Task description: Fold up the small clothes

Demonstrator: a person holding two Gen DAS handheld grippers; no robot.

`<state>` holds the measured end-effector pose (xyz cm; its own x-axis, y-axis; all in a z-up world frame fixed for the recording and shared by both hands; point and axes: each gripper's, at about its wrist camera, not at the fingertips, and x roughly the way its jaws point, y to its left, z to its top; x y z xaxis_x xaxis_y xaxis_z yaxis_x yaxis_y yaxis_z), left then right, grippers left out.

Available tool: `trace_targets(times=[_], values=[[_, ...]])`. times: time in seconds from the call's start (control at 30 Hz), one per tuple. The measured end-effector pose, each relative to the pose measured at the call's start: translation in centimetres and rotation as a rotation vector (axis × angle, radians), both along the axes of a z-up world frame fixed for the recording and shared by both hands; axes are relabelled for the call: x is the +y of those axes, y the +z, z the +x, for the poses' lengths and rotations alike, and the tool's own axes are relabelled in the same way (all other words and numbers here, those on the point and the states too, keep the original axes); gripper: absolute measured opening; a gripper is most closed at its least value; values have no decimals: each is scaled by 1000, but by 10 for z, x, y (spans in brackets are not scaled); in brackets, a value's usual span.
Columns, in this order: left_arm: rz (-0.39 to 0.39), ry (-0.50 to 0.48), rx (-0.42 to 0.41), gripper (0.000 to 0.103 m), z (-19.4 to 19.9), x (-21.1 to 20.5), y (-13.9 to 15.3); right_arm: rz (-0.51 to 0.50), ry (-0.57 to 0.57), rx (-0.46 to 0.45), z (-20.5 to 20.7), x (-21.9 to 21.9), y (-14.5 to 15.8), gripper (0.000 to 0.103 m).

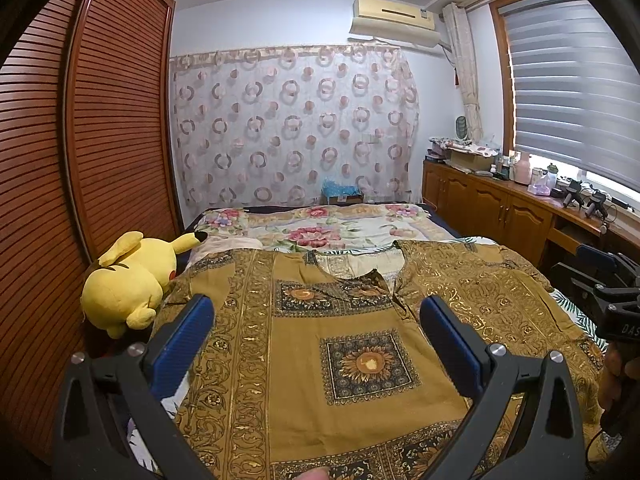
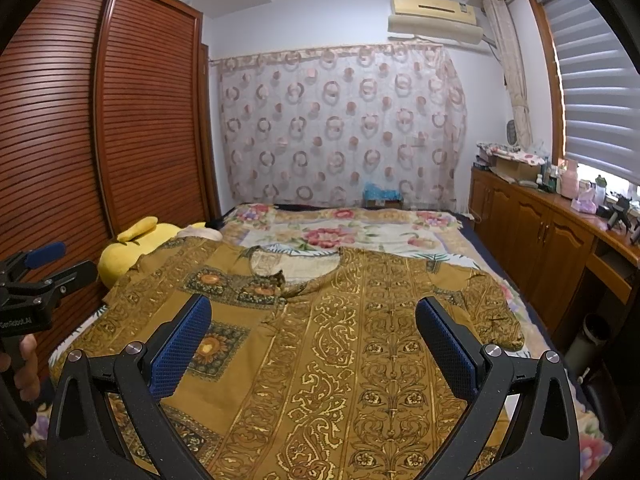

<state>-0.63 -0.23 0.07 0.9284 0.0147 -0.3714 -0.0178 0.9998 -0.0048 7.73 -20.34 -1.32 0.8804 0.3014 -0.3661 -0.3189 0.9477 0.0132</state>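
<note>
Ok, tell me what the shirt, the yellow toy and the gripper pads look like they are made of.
Shirt: thin woven cloth, probably cotton, matte mustard with a glinting gold print; it lies flat with soft creases.
Yellow toy: plush, with a fuzzy pile and rounded stuffed shape.
Pads on the left gripper and right gripper: blue, likely rubber or textured plastic; a fine dotted grid shows on their faces.

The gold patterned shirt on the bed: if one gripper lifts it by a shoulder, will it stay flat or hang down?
The shirt is probably floppy: it lies thin and flat on the bed, and its right sleeve is already crumpled. Lifted at one point, it would likely drape and bunch. Both the left gripper and right gripper are open above it.
</note>
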Motion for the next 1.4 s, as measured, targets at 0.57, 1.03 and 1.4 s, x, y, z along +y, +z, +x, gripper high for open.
trace_targets(times=[0.57, 1.03, 1.4], values=[[3, 1, -2, 103, -1, -1, 2, 2, 0, -2, 0, -1, 0, 103], [4, 0, -3, 103, -1, -1, 1, 4, -1, 1, -3, -2, 7, 103], [5, 0, -3, 103, -1, -2, 1, 6, 1, 0, -2, -1, 6, 103]])
